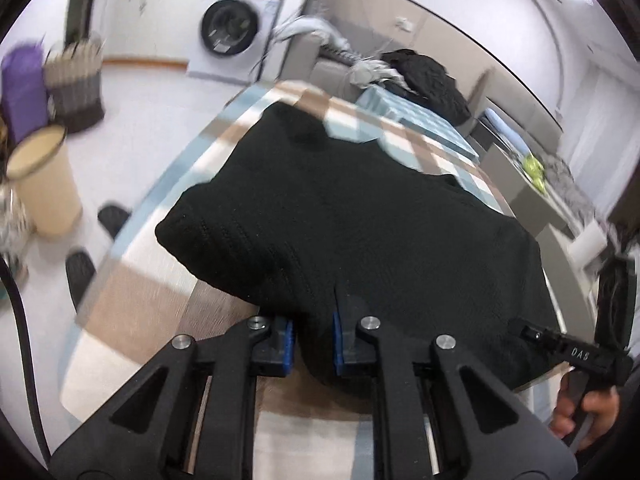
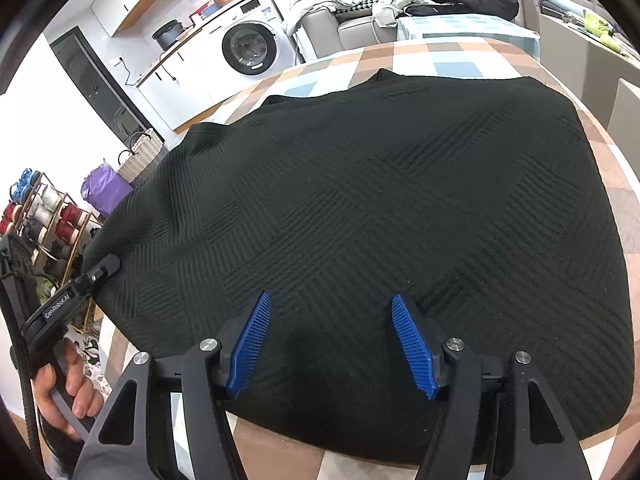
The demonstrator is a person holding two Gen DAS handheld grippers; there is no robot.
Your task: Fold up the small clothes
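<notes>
Left gripper (image 1: 313,344): pinching the near edge of the black knit garment (image 1: 340,216), blue pads pressed into a bunched fold.
Garment: lying spread across the checked tablecloth (image 2: 452,54), ribbed pattern facing up.
Right gripper (image 2: 332,344): hovering over the garment's near part, blue pads (image 2: 250,344) standing spread apart, gripping nothing.
Background: washing machine (image 2: 250,46) standing beyond the table.

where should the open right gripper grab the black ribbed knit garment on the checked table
Grip the black ribbed knit garment at its near hem, coming in low from the near table side. That edge lies flat and free just below the right gripper, level with where the left gripper pinches it.
</notes>
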